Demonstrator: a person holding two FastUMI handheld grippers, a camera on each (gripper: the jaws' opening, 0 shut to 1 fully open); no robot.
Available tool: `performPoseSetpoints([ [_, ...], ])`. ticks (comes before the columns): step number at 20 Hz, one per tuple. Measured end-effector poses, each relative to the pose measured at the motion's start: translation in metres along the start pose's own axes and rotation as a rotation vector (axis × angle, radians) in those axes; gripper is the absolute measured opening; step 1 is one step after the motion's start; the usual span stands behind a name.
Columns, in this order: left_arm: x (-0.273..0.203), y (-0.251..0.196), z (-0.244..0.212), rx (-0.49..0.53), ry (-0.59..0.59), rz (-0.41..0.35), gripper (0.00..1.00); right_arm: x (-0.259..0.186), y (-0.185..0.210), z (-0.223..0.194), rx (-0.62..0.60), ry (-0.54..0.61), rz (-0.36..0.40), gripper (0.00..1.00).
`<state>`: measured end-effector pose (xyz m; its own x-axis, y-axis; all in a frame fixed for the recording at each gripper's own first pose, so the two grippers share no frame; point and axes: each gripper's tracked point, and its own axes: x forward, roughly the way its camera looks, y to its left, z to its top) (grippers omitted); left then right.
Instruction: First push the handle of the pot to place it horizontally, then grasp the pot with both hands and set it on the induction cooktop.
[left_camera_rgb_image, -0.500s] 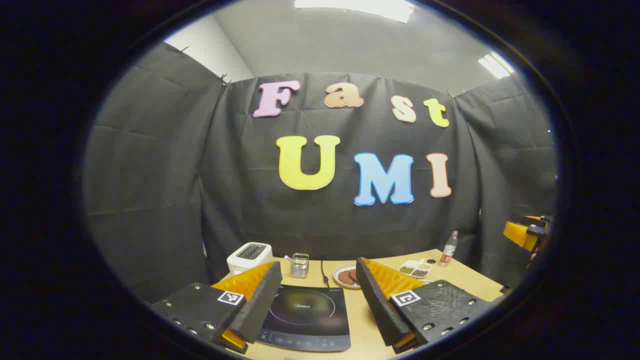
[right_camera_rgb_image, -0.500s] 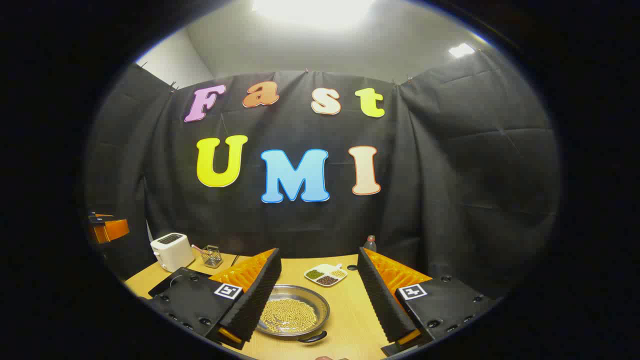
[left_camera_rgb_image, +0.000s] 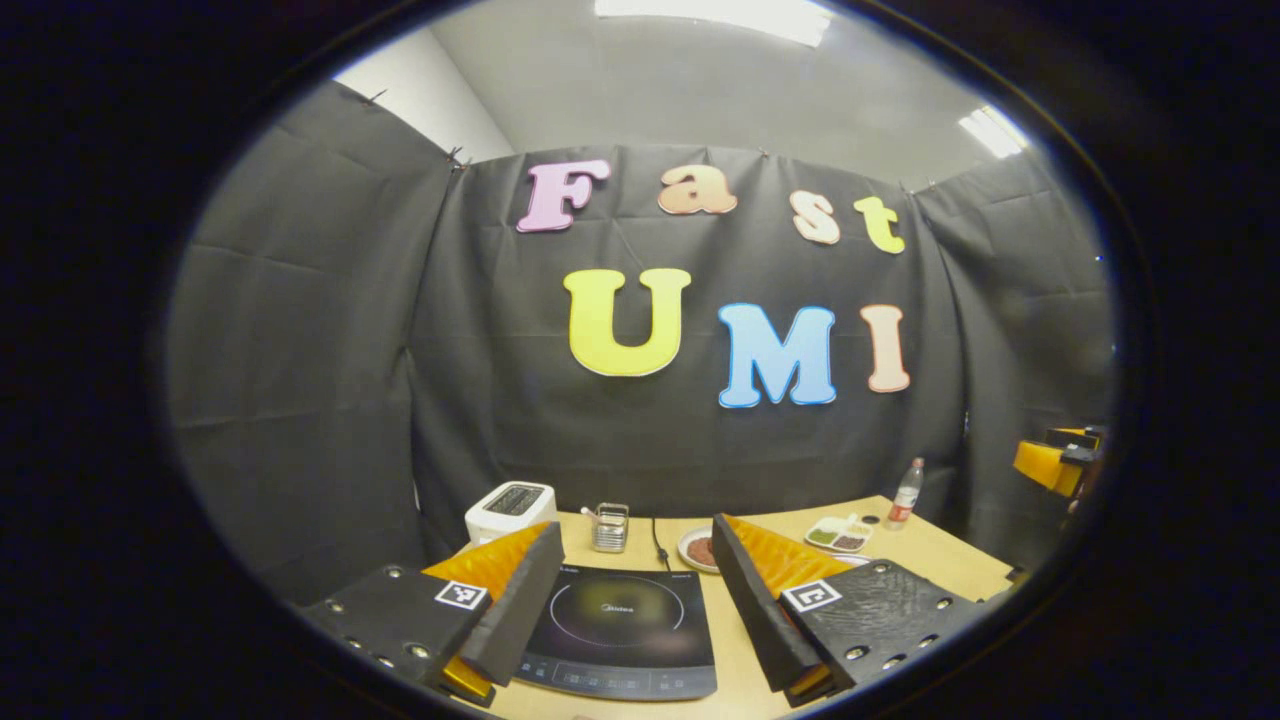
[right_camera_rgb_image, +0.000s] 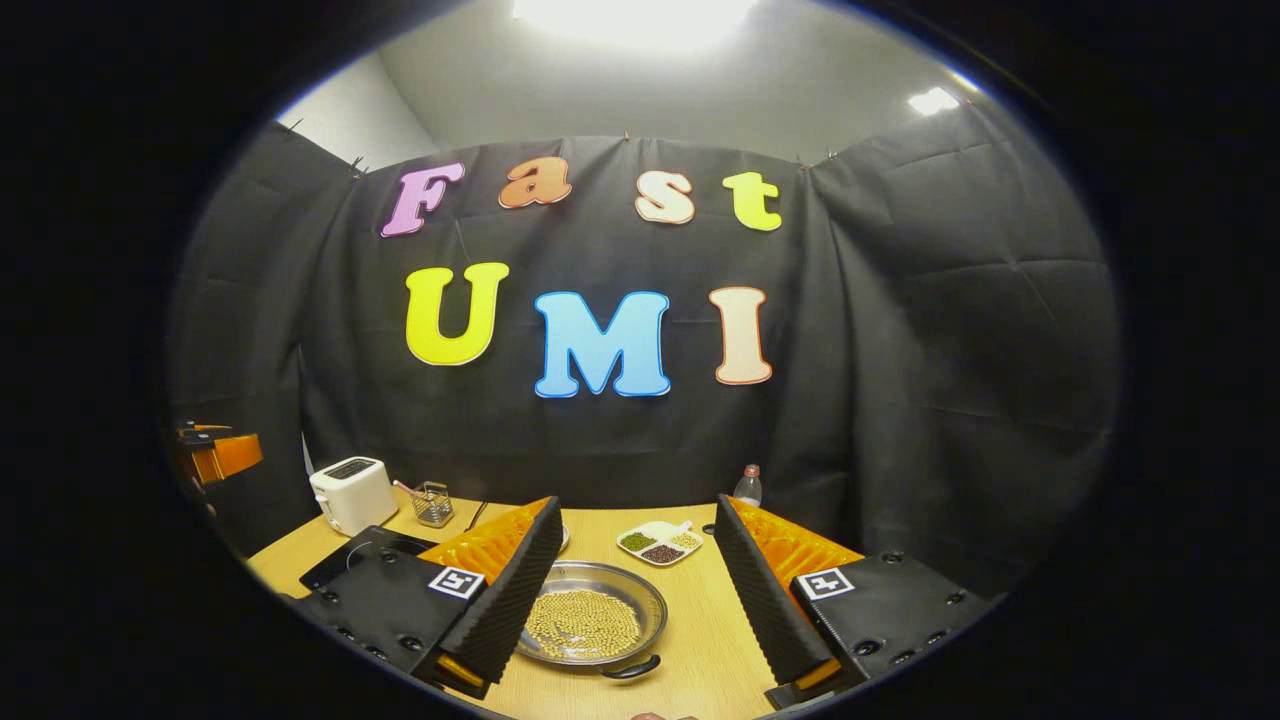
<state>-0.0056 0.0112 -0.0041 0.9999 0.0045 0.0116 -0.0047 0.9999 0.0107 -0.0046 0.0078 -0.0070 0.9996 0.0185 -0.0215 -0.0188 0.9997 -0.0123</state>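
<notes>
Wooden desk (right_camera_rgb_image: 700, 620) carries everything. Cooktop (left_camera_rgb_image: 620, 630) lies flat near the front edge, seen between the left tool's (left_camera_rgb_image: 630, 610) spread fingers, nothing gripped. Pot (right_camera_rgb_image: 592, 625), steel, shallow, filled with beans, sits on the desk to the cooktop's right, apart from it, black handle (right_camera_rgb_image: 630, 668) facing the front edge. Right tool (right_camera_rgb_image: 635, 600) is open above the pot, fingers either side, no contact. Toaster (left_camera_rgb_image: 510, 510) at back-left corner; bottle (left_camera_rgb_image: 906, 492) at back-right.

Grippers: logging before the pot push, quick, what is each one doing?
Left tool: open, holding nothing, above the cooktop.
Right tool: open, holding nothing, above the pot.
</notes>
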Motion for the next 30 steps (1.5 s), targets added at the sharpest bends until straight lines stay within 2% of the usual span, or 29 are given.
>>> performPoseSetpoints([
  [5,0.002,-0.012,-0.006,0.022,0.015,-0.029,0.91,0.002,0.005,-0.003,0.012,0.016,0.007,0.98],
  [9,0.000,-0.015,-0.012,0.003,0.024,-0.042,0.91,0.005,0.009,-0.006,0.005,0.034,0.018,0.98],
  [10,0.001,-0.014,-0.013,0.002,0.024,-0.041,0.94,0.006,0.010,-0.007,0.011,0.042,0.021,0.97],
  [11,0.001,-0.014,-0.015,0.000,0.025,-0.041,0.94,0.007,0.015,-0.009,0.022,0.051,0.034,0.98],
  [12,0.003,-0.012,-0.017,-0.005,0.025,-0.039,0.87,0.009,0.018,-0.013,0.030,0.068,0.045,0.97],
  [15,0.001,-0.011,-0.034,-0.028,0.049,-0.034,0.91,0.014,0.025,-0.026,0.020,0.120,0.076,0.98],
  [16,0.001,-0.010,-0.037,-0.029,0.055,-0.031,0.88,0.017,0.028,-0.028,0.018,0.128,0.091,0.97],
  [20,-0.002,-0.013,-0.055,-0.020,0.082,-0.036,0.88,0.027,0.045,-0.045,0.002,0.192,0.148,0.98],
  [23,-0.004,-0.013,-0.067,-0.021,0.106,-0.028,0.88,0.032,0.068,-0.062,-0.019,0.257,0.221,0.97],
  [25,-0.006,-0.014,-0.072,-0.027,0.114,-0.019,0.88,0.037,0.078,-0.079,-0.050,0.310,0.260,0.94],
  [28,-0.007,-0.015,-0.075,-0.038,0.123,-0.020,0.88,0.036,0.100,-0.097,-0.031,0.377,0.333,0.81],
  [29,-0.006,-0.012,-0.078,-0.033,0.127,-0.020,0.88,0.035,0.104,-0.105,-0.030,0.401,0.342,0.74],
  [30,-0.003,-0.009,-0.079,-0.024,0.128,-0.015,0.88,0.035,0.108,-0.111,-0.032,0.423,0.349,0.59],
])
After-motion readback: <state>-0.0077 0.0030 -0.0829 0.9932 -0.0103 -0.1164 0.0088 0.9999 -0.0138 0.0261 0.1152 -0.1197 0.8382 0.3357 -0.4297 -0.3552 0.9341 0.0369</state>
